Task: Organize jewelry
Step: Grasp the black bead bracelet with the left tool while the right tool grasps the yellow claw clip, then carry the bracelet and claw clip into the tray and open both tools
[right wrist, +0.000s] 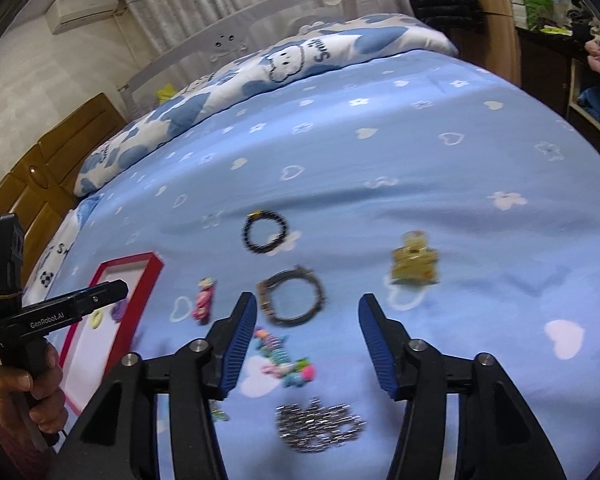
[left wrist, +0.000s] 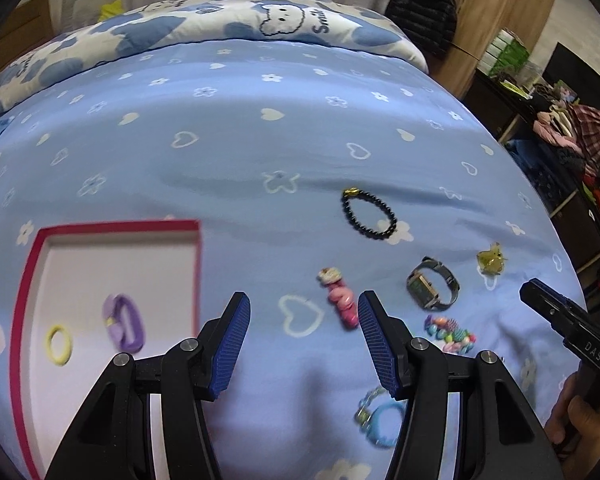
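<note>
A red-rimmed white box (left wrist: pixel 198 264) lies on the blue bedspread at left, holding a yellow hair tie (left wrist: pixel 58 345) and a purple band (left wrist: pixel 125 322); the box (right wrist: pixel 138 288) also shows in the right wrist view. Loose on the spread: a black bead bracelet (left wrist: pixel 368 212), a pink clip (left wrist: pixel 340 300), a wristwatch (left wrist: pixel 432 286), a yellow claw clip (left wrist: pixel 491 260), a colourful bead bracelet (left wrist: pixel 450 330) and a blue piece (left wrist: pixel 380 416). My left gripper (left wrist: pixel 304 316) is open and empty, right of the box. My right gripper (right wrist: pixel 308 316) is open and empty, above the watch (right wrist: pixel 294 298) and a silver chain (right wrist: pixel 320 426).
A cloud-print quilt (left wrist: pixel 204 28) lies folded at the head of the bed. Wooden wardrobes (left wrist: pixel 500 8) and cluttered shelves (left wrist: pixel 572 148) stand beyond the bed's right edge. A wooden door (right wrist: pixel 40 172) is at left.
</note>
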Motion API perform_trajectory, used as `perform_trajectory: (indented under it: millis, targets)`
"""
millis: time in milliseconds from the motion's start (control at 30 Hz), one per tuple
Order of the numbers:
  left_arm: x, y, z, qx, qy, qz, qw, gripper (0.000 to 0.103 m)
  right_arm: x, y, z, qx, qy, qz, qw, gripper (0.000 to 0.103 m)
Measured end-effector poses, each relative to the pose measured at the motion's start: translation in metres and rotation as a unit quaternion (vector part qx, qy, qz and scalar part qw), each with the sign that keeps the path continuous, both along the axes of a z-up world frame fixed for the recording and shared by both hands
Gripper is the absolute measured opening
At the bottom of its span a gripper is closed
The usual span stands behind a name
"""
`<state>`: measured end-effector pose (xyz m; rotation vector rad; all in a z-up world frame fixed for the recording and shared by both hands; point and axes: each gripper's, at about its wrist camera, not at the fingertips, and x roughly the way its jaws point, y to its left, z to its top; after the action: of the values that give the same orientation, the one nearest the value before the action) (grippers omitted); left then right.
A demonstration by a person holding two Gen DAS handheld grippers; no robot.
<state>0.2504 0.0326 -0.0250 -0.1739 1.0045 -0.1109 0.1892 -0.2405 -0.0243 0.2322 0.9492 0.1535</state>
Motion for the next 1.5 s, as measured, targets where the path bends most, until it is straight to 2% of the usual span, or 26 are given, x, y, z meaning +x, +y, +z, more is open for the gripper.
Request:
perform_trajectory:
  millis: [333, 533, 667, 767, 833, 867, 900, 933, 967, 1000, 1067, 1100, 1500]
  targets:
    - [0.064, -0.029, -0.025, -0.015, 0.013, -0.019, 0.9996, 0.056, 0.018, -0.034, -0.011, -0.038, 0.001, -0.031, 0.999, 0.057]
    - [0.112, -0.042, -0.054, -0.027, 0.037, -0.021, 0.9987, 0.055, 0.033, -0.040, -0.020, -0.055, 0.001, -0.030, 0.998, 0.057]
    - [0.143, -0.052, -0.078, -0.013, 0.055, -0.021, 0.9982, 0.054, 0.042, -0.041, -0.030, -0.057, 0.006, -0.026, 0.998, 0.057]
    - [0.162, -0.058, -0.096, -0.007, 0.069, -0.020, 0.9974, 0.046, 0.048, -0.042, -0.036, -0.059, 0.010, -0.025, 0.998, 0.057]
    - [0.169, -0.063, -0.104, 0.000, 0.073, -0.022, 0.9971, 0.035, 0.052, -0.042, -0.040, -0.062, 0.013, -0.025, 0.998, 0.056]
    - [0.172, -0.065, -0.108, 0.008, 0.072, -0.023, 0.9971, 0.024, 0.053, -0.043, -0.043, -0.063, 0.014, -0.025, 0.998, 0.056]
    - [0.174, -0.067, -0.110, 0.010, 0.068, -0.027, 0.9972, 0.012, 0.054, -0.043, -0.044, -0.065, 0.016, -0.025, 0.997, 0.056]
    - [0.175, -0.068, -0.112, 0.008, 0.068, -0.031, 0.9972, 0.009, 0.055, -0.044, -0.046, -0.067, 0.018, -0.027, 0.997, 0.050]
    - [0.175, -0.068, -0.114, 0.004, 0.067, -0.034, 0.9972, 0.007, 0.056, -0.045, -0.048, -0.069, 0.019, -0.028, 0.997, 0.043]
    - [0.174, -0.068, -0.115, 0.003, 0.064, -0.036, 0.9973, 0.007, 0.056, -0.046, -0.050, -0.071, 0.023, -0.031, 0.997, 0.032]
    - [0.172, -0.069, -0.115, -0.001, 0.058, -0.039, 0.9976, 0.006, 0.055, -0.047, -0.050, -0.068, 0.022, -0.033, 0.997, 0.031]
    - [0.169, -0.068, -0.113, -0.004, 0.055, -0.039, 0.9977, 0.006, 0.055, -0.046, -0.050, -0.070, 0.020, -0.032, 0.997, 0.024]
    - [0.110, -0.052, -0.066, -0.053, -0.007, -0.032, 0.9980, 0.006, 0.041, -0.026, -0.020, -0.027, -0.010, -0.014, 0.999, 0.024]
